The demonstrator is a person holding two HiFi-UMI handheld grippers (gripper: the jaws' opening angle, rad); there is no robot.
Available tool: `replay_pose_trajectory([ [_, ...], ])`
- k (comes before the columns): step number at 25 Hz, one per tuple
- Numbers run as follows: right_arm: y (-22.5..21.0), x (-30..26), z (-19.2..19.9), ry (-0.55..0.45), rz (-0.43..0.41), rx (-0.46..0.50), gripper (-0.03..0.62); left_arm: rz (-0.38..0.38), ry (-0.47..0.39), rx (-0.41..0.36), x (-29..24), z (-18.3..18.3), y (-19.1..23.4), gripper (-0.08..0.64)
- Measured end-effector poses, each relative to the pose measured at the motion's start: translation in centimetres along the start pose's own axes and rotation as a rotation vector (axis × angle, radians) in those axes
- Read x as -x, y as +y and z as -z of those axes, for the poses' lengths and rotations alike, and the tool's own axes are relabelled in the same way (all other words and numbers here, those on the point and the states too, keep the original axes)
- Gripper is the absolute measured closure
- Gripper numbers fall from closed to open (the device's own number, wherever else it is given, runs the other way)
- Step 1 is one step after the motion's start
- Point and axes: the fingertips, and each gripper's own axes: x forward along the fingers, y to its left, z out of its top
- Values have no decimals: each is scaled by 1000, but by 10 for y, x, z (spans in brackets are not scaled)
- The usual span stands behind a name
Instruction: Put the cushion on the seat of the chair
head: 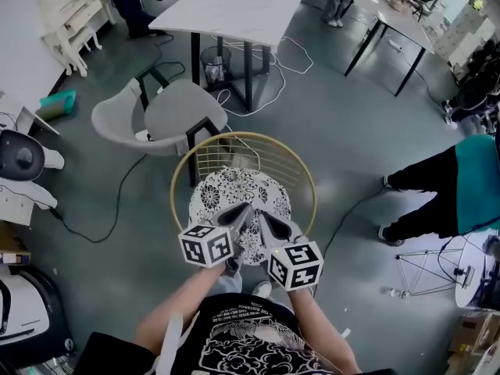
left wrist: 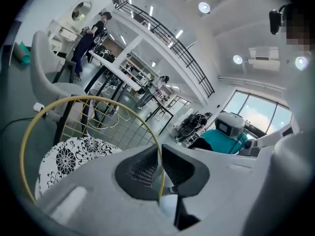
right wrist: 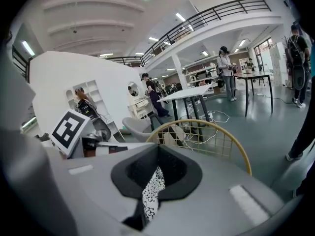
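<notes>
A round cushion (head: pixel 234 190) with a black-and-white flower print lies on the seat of a gold wire chair (head: pixel 306 174). Both grippers sit at the cushion's near edge, side by side. My right gripper (head: pixel 268 223) is shut on a fold of the printed fabric (right wrist: pixel 153 191), which shows between its jaws. My left gripper (head: pixel 237 214) has its jaws drawn almost together, with no print between them. Through the slit in the left gripper view only the chair's gold rim (left wrist: pixel 88 98) shows, and the cushion (left wrist: pixel 69 156) lies off to the left.
A grey shell chair (head: pixel 168 116) stands just beyond the gold chair, and behind it a white table (head: pixel 226 10) with a wire bin (head: pixel 214 65) beneath. Cables trail over the floor (head: pixel 273 76). A person in black trousers (head: pixel 430 178) stands at the right.
</notes>
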Motion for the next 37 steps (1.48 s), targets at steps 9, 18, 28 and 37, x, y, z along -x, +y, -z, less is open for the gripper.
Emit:
replay_pose_trajectory([
  [9, 12, 26, -3, -62, -74, -11, 597, -67, -33, -160, 33, -3, -42, 563],
  [18, 17, 50, 6, -68, -112, 9, 597, -108, -24, -195, 45, 20, -66, 563],
  [28, 15, 57, 8, -74, -122, 17, 597, -123, -38, -188, 47, 26, -68, 563],
  [37, 18, 52, 8, -71, -116, 4, 597, -116, -30, -176, 50, 24, -64, 563],
])
